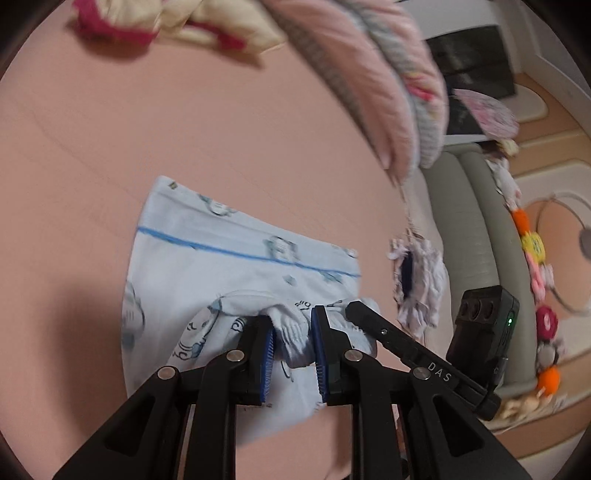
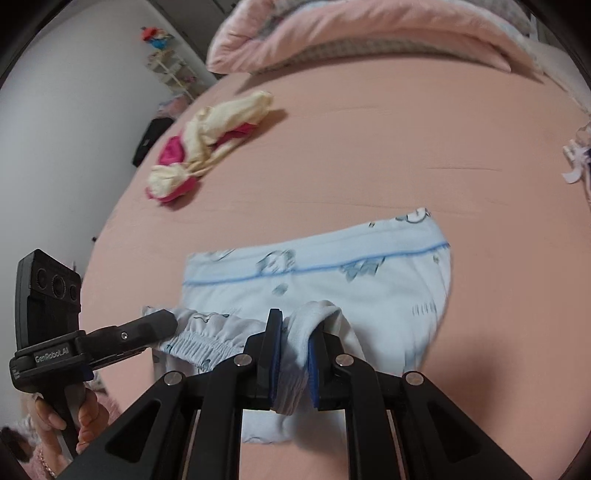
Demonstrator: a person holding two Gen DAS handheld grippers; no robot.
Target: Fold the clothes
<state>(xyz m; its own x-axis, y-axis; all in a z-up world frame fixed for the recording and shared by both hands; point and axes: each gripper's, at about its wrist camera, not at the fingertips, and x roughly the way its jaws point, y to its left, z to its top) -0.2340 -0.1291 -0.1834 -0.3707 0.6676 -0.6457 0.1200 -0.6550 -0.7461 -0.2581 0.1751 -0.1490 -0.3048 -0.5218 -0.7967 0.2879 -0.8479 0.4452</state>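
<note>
Covering nearly the whole of both views: a peach-pink bed sheet (image 2: 369, 147), smooth, a few shallow creases. Pink quilt (image 2: 351, 33) bunched along the 12 o'clock edge in the right wrist view; in the left wrist view it sweeps from 12 to 2 o'clock. White wall (image 2: 55, 110) at 9–10 o'clock, right view. Grey padded bed edge (image 1: 469, 229) at 3 o'clock, left view, with a string of coloured pom-poms (image 1: 532, 247) beside it.

Open sheet lies from centre to 12 o'clock in both views.

Light blue printed garment (image 2: 332, 273), blue piping stripe across it, lies at centre to 6 o'clock, near part lifted off the sheet. Cream-and-magenta garment (image 2: 207, 147) crumpled at 10 o'clock, well apart. Small white frilly item (image 1: 417, 280) at 3 o'clock in the left view, near the bed edge.

Left gripper (image 1: 291, 347) clamped on the elastic hem. Right gripper (image 2: 295, 354) clamped on a fold of the same hem. Grippers sit just beside each other.
</note>
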